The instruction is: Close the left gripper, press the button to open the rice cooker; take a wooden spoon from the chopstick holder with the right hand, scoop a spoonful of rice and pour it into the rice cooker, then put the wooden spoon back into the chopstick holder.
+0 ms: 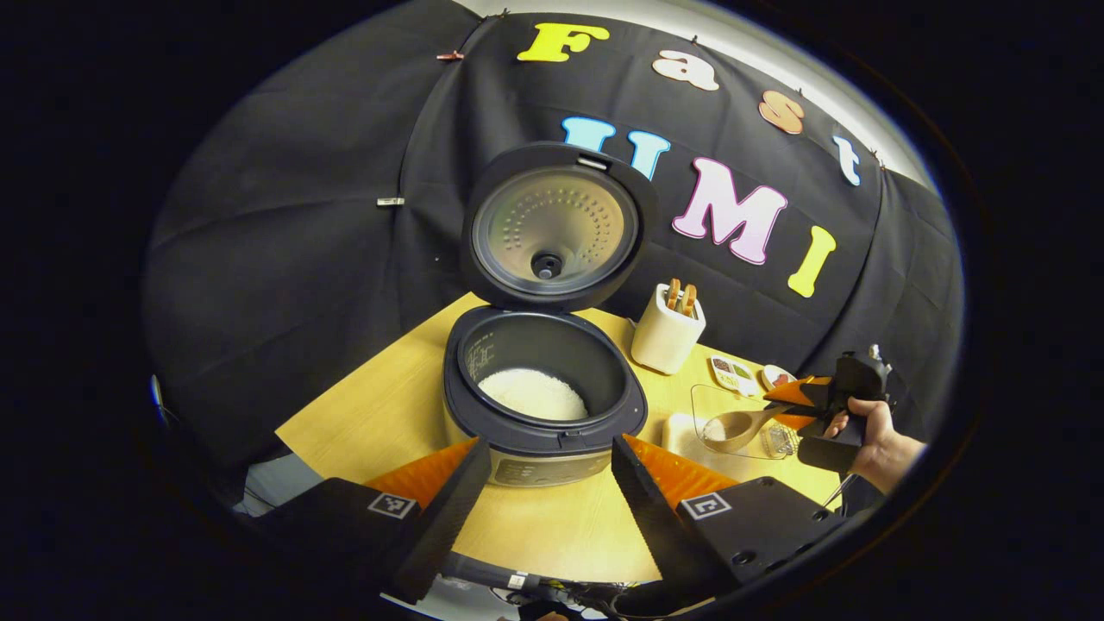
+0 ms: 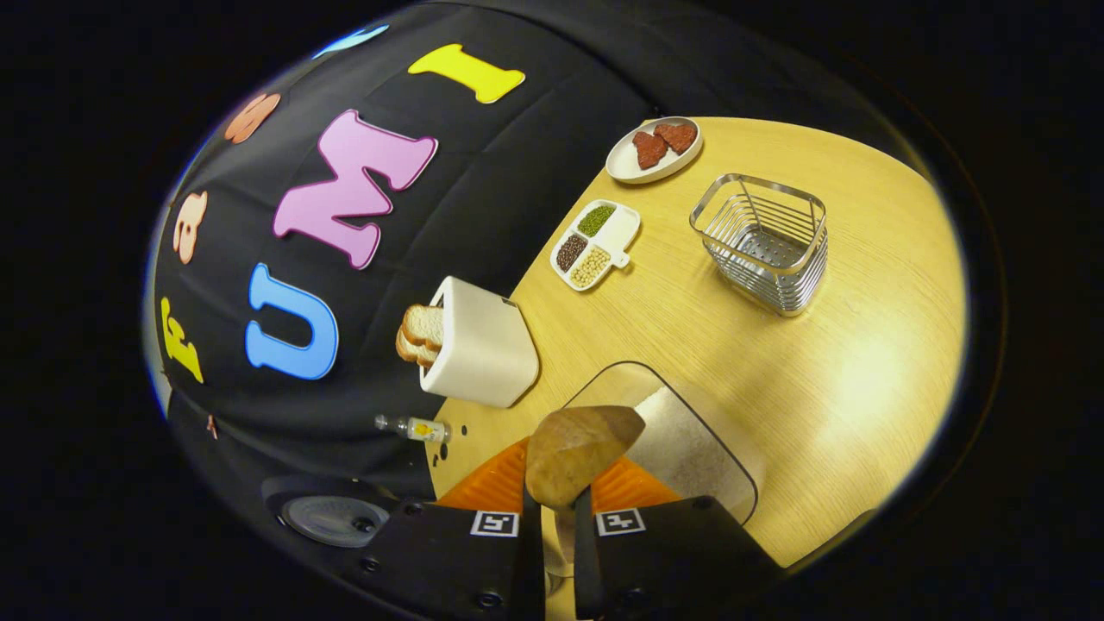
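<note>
Your right tool (image 2: 552, 526) is clamped on the wooden spoon (image 1: 743, 426), its fingers nearly together on the handle. The bowl sits over the clear rice container (image 2: 690, 448), apparently loaded. The rice cooker (image 1: 543, 388) stands open on the desk (image 1: 552, 526), to the spoon's left in the left gripper view, the bowl already pointing toward it. Your left tool (image 1: 543, 470) hangs wide open and empty, just before the cooker. Carry the spoon level across

One rice cooker (image 1: 543, 405), two bread slices (image 2: 420, 335)
</note>
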A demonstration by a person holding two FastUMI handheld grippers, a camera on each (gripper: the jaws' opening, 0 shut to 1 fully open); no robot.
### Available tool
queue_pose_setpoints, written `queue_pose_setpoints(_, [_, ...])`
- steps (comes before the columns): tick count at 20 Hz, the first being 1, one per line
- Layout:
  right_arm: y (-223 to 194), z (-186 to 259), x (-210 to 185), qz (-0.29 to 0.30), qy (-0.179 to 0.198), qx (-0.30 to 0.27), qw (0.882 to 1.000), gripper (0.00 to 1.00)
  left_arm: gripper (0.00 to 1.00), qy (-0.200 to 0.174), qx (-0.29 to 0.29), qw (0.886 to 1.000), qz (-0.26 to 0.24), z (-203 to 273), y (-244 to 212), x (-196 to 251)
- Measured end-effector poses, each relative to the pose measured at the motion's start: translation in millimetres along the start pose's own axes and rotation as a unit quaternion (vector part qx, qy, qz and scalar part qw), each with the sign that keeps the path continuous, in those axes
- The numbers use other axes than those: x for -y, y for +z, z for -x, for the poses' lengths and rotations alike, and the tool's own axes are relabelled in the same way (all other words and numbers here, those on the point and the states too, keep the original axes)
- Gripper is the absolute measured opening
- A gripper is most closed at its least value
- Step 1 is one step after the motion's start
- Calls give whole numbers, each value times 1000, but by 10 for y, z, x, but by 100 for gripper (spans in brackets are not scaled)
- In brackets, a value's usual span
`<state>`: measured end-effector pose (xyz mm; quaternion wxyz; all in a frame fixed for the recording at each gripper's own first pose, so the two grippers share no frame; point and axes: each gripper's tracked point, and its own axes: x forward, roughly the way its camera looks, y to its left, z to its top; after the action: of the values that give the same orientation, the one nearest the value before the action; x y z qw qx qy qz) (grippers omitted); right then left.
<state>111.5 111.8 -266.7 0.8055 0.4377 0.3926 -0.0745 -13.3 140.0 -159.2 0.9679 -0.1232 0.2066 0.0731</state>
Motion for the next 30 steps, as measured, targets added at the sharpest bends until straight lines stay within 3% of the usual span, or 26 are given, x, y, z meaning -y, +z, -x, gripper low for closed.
queue_pose_setpoints(5, [103, 152, -195, -63, 24, -3, 998, 18, 95, -8, 16, 1000, -9, -2, 97, 10])
queue_pose_setpoints(8, [55, 203, -482, -86, 52, -17, 995, 18, 95, -12, 20, 1000, 15, 5, 160, -5])
queue_pose_setpoints(17, [-391, 329, -1505, -87, 129, -69, 985, 18, 96, -12, 54, 998, 32, 80, 411, -183])
queue_pose_setpoints(24, [-997, 319, -2047, -14, 155, -101, 983, 18, 96, -17, 60, 996, 64, 187, 375, -381])
queue_pose_setpoints(30, [-1401, 279, -2440, 133, 184, -84, 970, 18, 95, 3, 74, 996, 44, 314, 374, -593])
